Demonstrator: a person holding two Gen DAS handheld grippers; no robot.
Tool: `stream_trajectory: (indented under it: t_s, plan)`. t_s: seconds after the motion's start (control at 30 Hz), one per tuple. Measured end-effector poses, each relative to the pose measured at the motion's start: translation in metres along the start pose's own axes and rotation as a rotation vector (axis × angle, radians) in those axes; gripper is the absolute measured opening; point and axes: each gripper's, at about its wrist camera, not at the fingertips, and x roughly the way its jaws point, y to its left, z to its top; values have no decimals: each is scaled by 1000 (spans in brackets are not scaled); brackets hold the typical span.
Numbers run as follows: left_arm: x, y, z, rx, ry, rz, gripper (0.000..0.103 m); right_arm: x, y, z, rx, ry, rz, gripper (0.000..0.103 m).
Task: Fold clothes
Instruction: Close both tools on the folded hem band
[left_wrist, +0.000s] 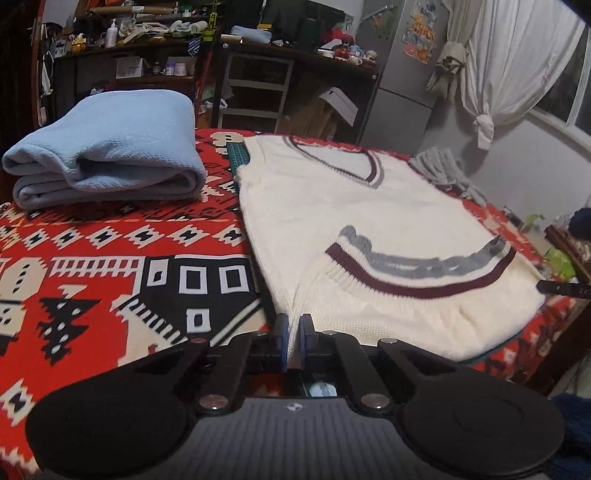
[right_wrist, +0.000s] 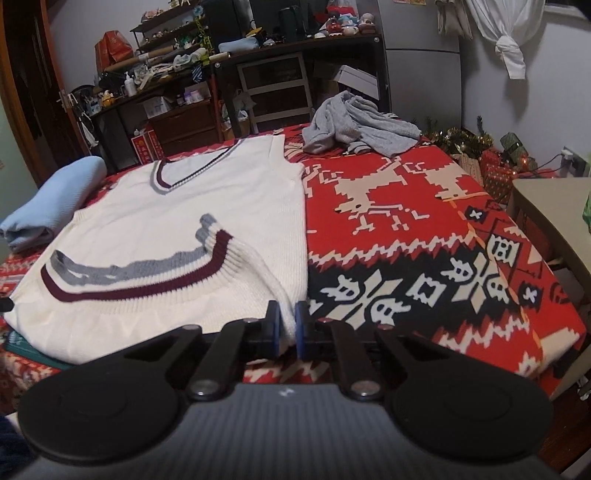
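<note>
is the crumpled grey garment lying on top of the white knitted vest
No, the crumpled grey garment lies apart on the red patterned blanket, beyond the white knitted vest.

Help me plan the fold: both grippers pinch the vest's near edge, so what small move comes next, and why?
Probably lift both corners and carry them toward the V-neck. The left gripper and right gripper each pinch a near corner of the cream vest, whose hem is already folded up.

green mat (left_wrist: 233, 154) mostly hidden under vest (left_wrist: 369, 229), blue sweater (right_wrist: 51, 199) cut off at left
</note>
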Motion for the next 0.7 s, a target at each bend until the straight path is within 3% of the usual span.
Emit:
stream_trajectory:
  t_s: [0.23, 0.33, 0.47, 0.57, 0.7]
  plan:
    - [-23, -5, -32, -1, 49, -9, 7, -29, -1, -20, -3, 26, 34, 9]
    - [-24, -3, -39, -15, 49, 6, 12, -33, -4, -29, 5, 28, 28, 18]
    - [-38, -3, -31, 0, 1, 20, 31, -41, -5, -24, -13, 3, 11, 24]
    - [-43, -5, -20, 17, -34, 39, 31, -46, 3, -12, -90, -24, -23, 28]
    - [-29, -15, -4, 30, -57, -2, 34, -42, 16, 4, -135, -53, 13, 41]
